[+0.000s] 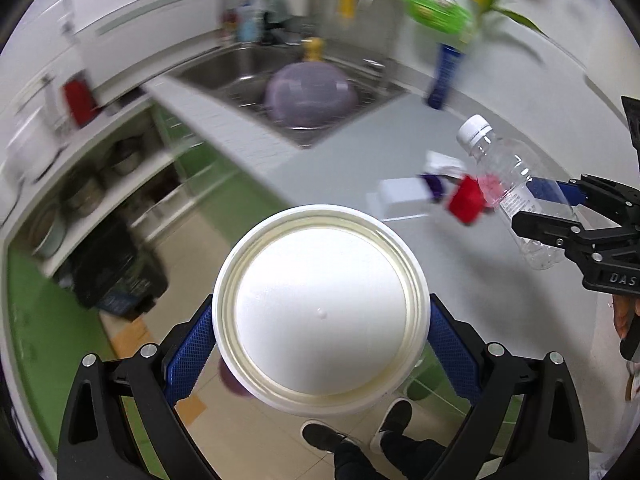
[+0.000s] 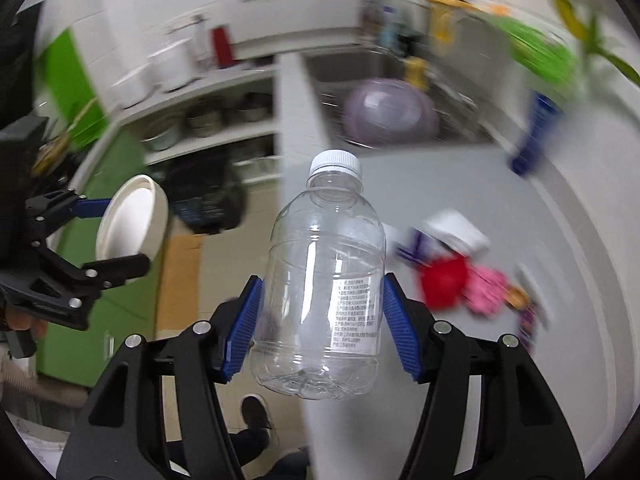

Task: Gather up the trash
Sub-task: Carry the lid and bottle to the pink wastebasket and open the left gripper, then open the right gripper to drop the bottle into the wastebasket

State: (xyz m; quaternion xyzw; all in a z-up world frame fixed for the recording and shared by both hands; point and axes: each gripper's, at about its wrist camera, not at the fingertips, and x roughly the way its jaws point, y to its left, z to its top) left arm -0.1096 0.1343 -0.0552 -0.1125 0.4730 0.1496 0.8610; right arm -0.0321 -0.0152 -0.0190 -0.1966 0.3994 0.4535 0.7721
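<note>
We've got the grey counter (image 2: pixel 460 380) w/ leftover scraps, a red wrapper (image 2: pixel 444 282) and a pink one (image 2: pixel 486 286). Left gripper (image 1: pixel 320 336) is clamped on a white round tub (image 1: pixel 322 308) out over the floor; right gripper (image 2: pixel 320 324) is clamped on a clear plastic bottle (image 2: pixel 324 284), lifted off the counter, cap pointing away.

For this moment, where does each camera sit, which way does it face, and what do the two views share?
Left wrist: on the left hand-held gripper, facing down at the white cup it grips, floor and shoes beyond.
Right wrist: on the right hand-held gripper, facing down at the clear bottle it grips.
Shared: cup, bottle, sink, red wrapper, and each view shows the other gripper.
</note>
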